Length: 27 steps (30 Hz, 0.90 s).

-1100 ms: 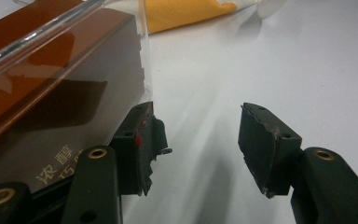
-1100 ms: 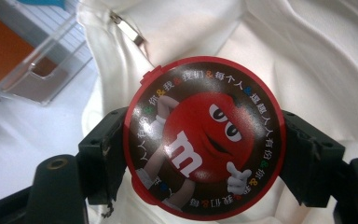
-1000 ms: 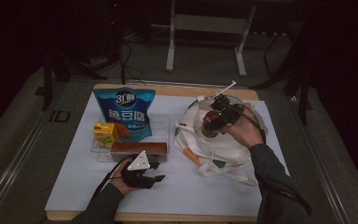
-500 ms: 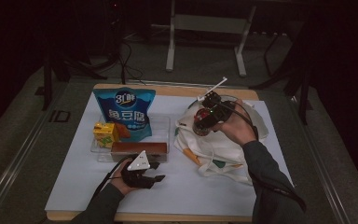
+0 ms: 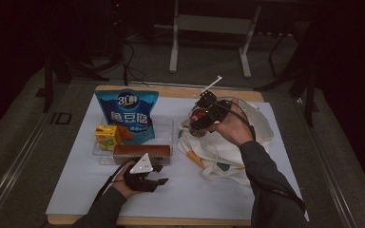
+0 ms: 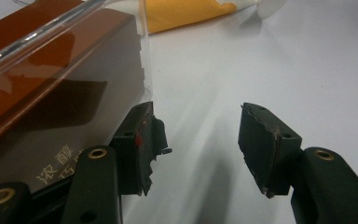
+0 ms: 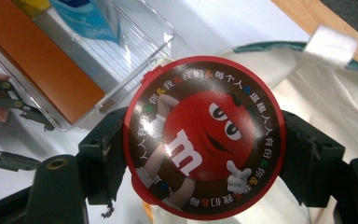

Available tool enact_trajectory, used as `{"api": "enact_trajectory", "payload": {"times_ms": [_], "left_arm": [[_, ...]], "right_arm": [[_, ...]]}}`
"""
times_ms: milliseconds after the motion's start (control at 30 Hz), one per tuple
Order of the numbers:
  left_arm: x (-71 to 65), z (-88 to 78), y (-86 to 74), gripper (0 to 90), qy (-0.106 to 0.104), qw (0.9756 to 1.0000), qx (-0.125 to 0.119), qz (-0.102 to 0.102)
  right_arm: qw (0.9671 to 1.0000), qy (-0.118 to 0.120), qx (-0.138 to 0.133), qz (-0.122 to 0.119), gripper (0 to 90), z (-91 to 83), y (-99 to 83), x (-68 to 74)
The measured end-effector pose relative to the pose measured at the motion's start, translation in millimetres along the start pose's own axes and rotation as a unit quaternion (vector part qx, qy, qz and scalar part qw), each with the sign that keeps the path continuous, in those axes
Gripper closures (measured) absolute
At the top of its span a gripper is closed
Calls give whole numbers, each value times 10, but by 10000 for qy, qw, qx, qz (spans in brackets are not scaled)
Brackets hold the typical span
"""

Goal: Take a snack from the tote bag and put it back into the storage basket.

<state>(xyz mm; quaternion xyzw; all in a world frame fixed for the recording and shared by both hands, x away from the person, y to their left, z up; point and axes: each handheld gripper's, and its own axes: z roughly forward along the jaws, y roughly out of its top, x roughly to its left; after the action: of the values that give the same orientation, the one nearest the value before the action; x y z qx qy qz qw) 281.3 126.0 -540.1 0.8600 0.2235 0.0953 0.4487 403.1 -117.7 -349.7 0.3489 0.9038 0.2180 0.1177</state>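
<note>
Right gripper (image 7: pixel 200 154) clamped on a round red candy tin (image 7: pixel 204 136), pads against its two sides, lifted above the cream tote bag (image 7: pixel 354 107). Beyond the tin, a clear tray (image 7: pixel 135 46) with an orange box (image 7: pixel 42 70). Left gripper (image 6: pixel 200 144) parted with nothing between the pads, resting on the white table cover (image 6: pixel 284 60), just beside the tray's near corner.

blue snack bag (image 5: pixel 128 114), yellow carton (image 5: pixel 106 135), clear tray (image 5: pixel 168 127)
</note>
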Motion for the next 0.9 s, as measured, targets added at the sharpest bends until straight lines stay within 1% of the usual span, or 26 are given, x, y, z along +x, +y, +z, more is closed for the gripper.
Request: {"api": "enact_trajectory", "payload": {"times_ms": [233,500,567,700,900], "left_arm": [[1,1,0,462,-4,10000,-8,-20],[2,1,-1,462,-10,10000,1,-19],[4,0,0,462,-12,10000,1,-19],[3,0,0,462,-11,10000,5,-8],[4,0,0,462,-11,10000,7,-11]], "right_arm": [[10000,33,-16,-42,257,2,92,85],[9999,39,-21,-165,256,36,179,168],[9998,29,-19,-177,257,38,190,180],[9998,62,-32,-171,257,65,257,247],[9997,50,-15,-233,257,99,295,299]]}}
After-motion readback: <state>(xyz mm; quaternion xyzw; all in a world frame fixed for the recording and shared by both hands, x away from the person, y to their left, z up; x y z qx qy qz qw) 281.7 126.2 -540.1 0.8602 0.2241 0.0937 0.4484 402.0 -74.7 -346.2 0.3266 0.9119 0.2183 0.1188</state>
